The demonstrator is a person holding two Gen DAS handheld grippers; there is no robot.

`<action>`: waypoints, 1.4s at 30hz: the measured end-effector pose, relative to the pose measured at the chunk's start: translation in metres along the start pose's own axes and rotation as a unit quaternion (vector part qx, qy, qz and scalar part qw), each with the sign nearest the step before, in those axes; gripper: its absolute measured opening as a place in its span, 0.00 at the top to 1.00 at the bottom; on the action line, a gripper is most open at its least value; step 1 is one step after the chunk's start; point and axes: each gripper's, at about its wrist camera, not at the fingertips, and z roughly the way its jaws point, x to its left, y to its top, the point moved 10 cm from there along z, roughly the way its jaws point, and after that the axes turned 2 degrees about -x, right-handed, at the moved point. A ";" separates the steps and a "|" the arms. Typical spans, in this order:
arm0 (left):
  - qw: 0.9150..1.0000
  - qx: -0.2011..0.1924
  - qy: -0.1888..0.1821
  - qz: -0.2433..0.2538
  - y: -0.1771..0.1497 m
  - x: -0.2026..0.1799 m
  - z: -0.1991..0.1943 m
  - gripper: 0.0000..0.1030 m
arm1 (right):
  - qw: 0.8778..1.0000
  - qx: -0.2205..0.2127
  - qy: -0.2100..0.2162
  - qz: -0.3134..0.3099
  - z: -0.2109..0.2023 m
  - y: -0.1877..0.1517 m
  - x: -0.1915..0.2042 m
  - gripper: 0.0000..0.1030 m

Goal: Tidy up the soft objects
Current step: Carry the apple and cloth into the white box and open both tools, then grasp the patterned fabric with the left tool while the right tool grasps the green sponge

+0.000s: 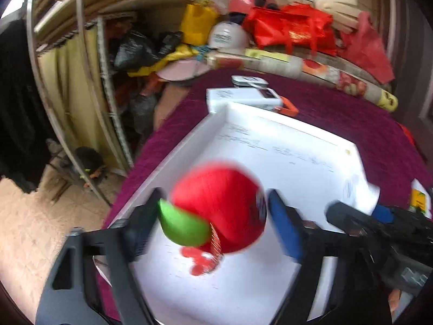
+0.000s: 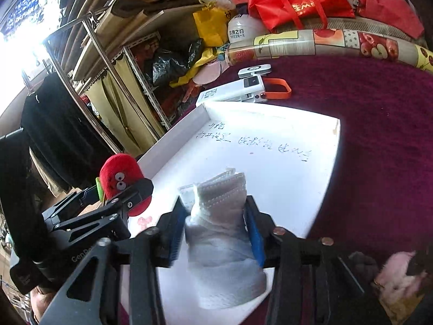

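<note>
A red plush toy (image 1: 224, 203) with a green leaf (image 1: 181, 227) hangs blurred over the white tray (image 1: 176, 157), between the fingers of my left gripper (image 1: 215, 200). The jaws stand wide and narrow gaps show on both sides, so the gripper is open. In the right wrist view the same plush (image 2: 119, 178) shows its eyes, beside the left gripper (image 2: 119, 192). A folded white-grey cloth (image 2: 222, 211) stands on the tray (image 2: 173, 140) between the blue pads of my right gripper (image 2: 213, 200). Those pads flank the cloth without squeezing it. The right gripper (image 1: 357, 212) also shows in the left wrist view.
The tray lies on a purple tablecloth (image 2: 379, 135). A white power bank (image 2: 232, 92) with an orange strap sits just beyond the tray. A rolled patterned mat (image 2: 324, 43), red bags (image 2: 297, 2) and a metal rack (image 2: 113, 81) crowd the back and left. A pink soft item (image 2: 400, 273) lies at lower right.
</note>
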 end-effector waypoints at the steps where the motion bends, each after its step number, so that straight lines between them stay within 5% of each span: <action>1: 1.000 -0.007 0.017 -0.006 0.001 0.008 -0.002 0.00 | 1.000 -0.006 -0.007 -0.002 0.000 0.001 -0.001 0.16; 3: 0.999 -0.014 0.033 -0.014 0.003 0.018 -0.006 0.00 | 0.999 -0.031 -0.017 -0.017 -0.005 0.003 -0.002 0.00; 14: 0.997 -0.056 0.031 -0.035 0.001 0.024 -0.047 0.00 | 0.995 -0.084 -0.019 -0.047 -0.046 0.004 0.014 0.00; 22: 0.991 -0.111 -0.067 -0.022 0.013 -0.025 -0.104 0.00 | 0.981 -0.187 -0.044 -0.018 -0.149 0.033 -0.027 0.00; 28: 0.980 -0.086 -0.172 0.058 -0.006 -0.117 -0.120 0.00 | 0.964 -0.247 -0.101 0.016 -0.232 0.029 -0.098 0.00; 35: 0.960 -0.009 -0.244 0.138 -0.061 -0.206 -0.110 0.00 | 0.967 -0.162 -0.189 0.046 -0.242 -0.032 -0.188 0.00; 38: 0.949 0.030 -0.263 0.170 -0.089 -0.230 -0.102 0.00 | 0.979 -0.087 -0.184 0.021 -0.216 -0.064 -0.193 0.00; 42: 0.947 0.065 -0.247 0.195 -0.116 -0.239 -0.088 0.00 | 0.982 -0.009 -0.183 -0.049 -0.174 -0.093 -0.177 0.00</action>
